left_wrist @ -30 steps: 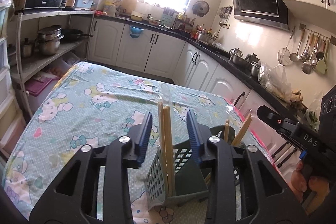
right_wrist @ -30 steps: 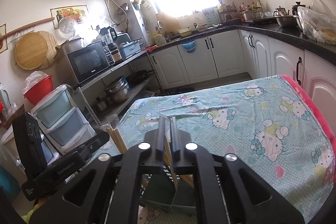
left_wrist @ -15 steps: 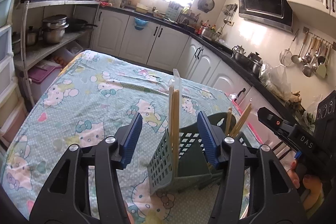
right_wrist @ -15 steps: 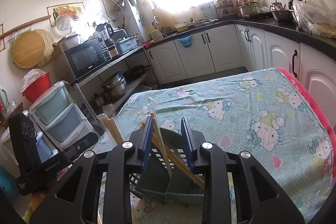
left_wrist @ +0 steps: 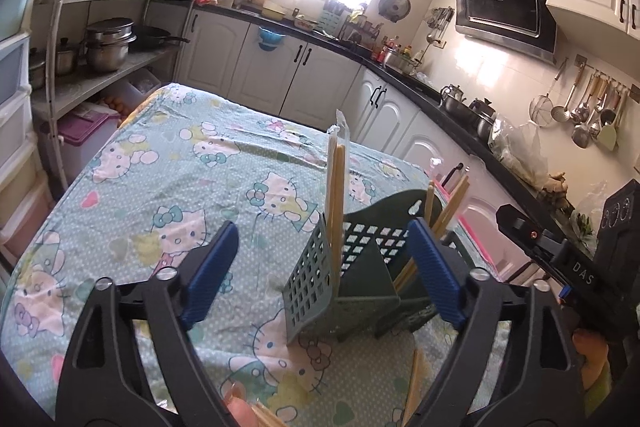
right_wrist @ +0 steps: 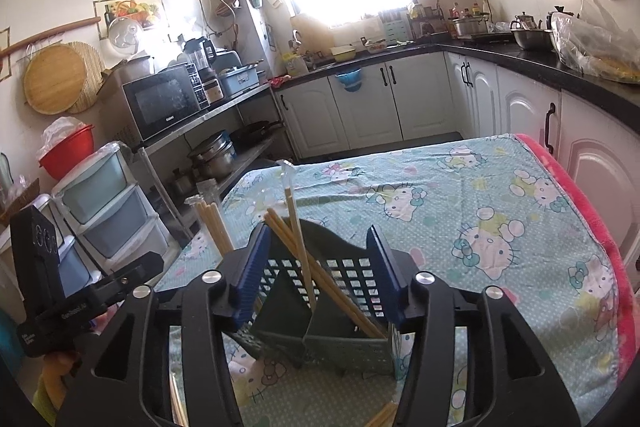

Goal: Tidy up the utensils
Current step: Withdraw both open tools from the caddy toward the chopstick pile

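A dark green slotted utensil holder (left_wrist: 356, 279) stands on the Hello Kitty tablecloth; it also shows in the right wrist view (right_wrist: 320, 311). Wrapped wooden chopsticks (left_wrist: 336, 211) stand upright in its near compartment, and more chopsticks (left_wrist: 448, 203) lean in the far one. In the right wrist view chopsticks (right_wrist: 296, 243) lean crossed inside the holder, another pair (right_wrist: 212, 227) stands at its left. My left gripper (left_wrist: 320, 275) is open and empty, just behind the holder. My right gripper (right_wrist: 316, 275) is open and empty, also behind the holder.
Loose chopsticks (left_wrist: 414, 383) lie on the cloth near me, also in the right wrist view (right_wrist: 380, 415). The table (right_wrist: 480, 195) has a pink edge (right_wrist: 592, 227) at right. Cabinets (left_wrist: 328, 83), a shelf with pots (left_wrist: 108, 47) and plastic drawers (right_wrist: 108, 211) surround it.
Both grippers opened wide, let go of the chopsticks in the holder and drew back from it. The chopsticks stay standing in the holder.
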A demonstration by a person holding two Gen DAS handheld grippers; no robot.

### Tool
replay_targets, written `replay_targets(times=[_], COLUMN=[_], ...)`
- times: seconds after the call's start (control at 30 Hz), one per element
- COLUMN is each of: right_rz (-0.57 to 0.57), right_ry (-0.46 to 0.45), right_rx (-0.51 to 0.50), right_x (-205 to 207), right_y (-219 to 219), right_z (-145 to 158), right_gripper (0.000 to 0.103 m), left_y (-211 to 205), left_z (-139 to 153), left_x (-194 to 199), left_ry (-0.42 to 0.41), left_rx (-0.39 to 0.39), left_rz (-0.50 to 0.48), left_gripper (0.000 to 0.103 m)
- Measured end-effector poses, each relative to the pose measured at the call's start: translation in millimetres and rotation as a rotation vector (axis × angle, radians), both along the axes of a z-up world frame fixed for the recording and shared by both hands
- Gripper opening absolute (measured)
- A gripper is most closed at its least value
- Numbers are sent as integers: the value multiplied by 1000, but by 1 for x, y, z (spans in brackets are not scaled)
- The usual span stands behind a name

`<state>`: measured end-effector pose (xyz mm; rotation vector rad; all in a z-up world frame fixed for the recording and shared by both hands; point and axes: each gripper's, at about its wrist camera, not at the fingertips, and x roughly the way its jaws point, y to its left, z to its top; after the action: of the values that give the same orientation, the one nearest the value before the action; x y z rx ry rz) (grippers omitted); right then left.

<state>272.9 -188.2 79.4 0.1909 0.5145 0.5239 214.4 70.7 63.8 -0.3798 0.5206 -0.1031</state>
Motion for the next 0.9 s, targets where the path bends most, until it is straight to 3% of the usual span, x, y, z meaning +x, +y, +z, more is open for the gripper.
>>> replay_targets(times=[0.23, 0.9], right_rz=[12, 15], right_ry=[-17, 6], right_rx=[-15, -45], right_x=[-16, -54], right_y=[-1, -14], right_z=[-1, -17], right_gripper=[59, 67], left_y=[1, 3], left_z=[-1, -12], left_x=[-15, -43], left_ry=[4, 33], left_rx=[-5, -22], left_rz=[-13, -11], left_gripper=[92, 92])
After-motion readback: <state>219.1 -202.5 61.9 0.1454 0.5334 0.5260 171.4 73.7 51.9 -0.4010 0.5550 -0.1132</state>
